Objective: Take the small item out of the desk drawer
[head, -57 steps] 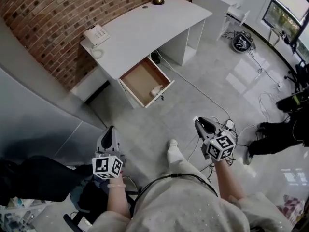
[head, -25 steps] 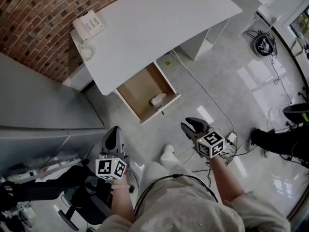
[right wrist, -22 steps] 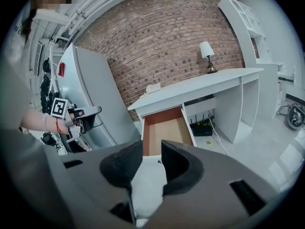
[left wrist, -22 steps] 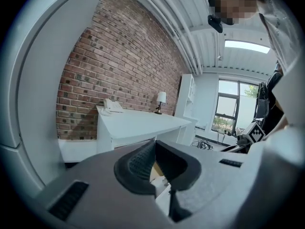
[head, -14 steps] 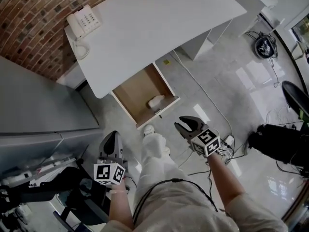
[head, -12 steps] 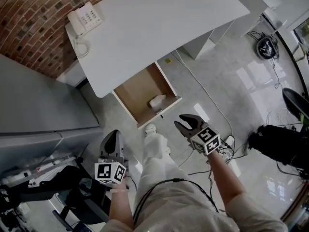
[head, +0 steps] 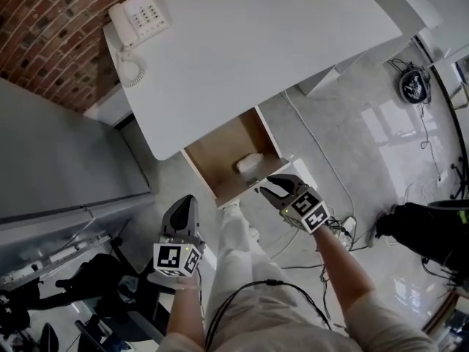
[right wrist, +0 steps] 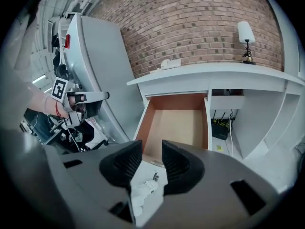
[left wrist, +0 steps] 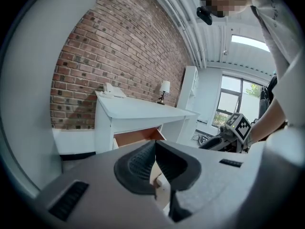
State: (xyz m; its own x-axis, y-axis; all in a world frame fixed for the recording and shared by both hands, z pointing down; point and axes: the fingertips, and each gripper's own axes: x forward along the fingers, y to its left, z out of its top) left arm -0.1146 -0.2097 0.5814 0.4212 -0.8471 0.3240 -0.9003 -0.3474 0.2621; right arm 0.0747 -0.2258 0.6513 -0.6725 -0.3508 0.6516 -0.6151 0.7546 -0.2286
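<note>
Two things could spoil this reach. First, your right gripper hangs over the front rim of the open drawer. A straight drop would likely knock a jaw against that rim and nudge the drawer back under the white desk. Second, the small white item looks rounded and lies loose on the drawer's bare wooden floor. If one pad lands before the other, the item may skid into the corner or against the front wall instead of coming up. Nothing steadies the drawer either: your left gripper is held low and well apart from it, its jaws pressed together on nothing.

Your right jaws are parted and opening, with nothing between the pads. In the head view the item sits inside the drawer, close behind the front wall. It lies just ahead of the jaw tips and does not touch them. In the right gripper view the drawer's interior shows past the gap, but you cannot pick the item out there with certainty; the jaws may be covering it.
</note>
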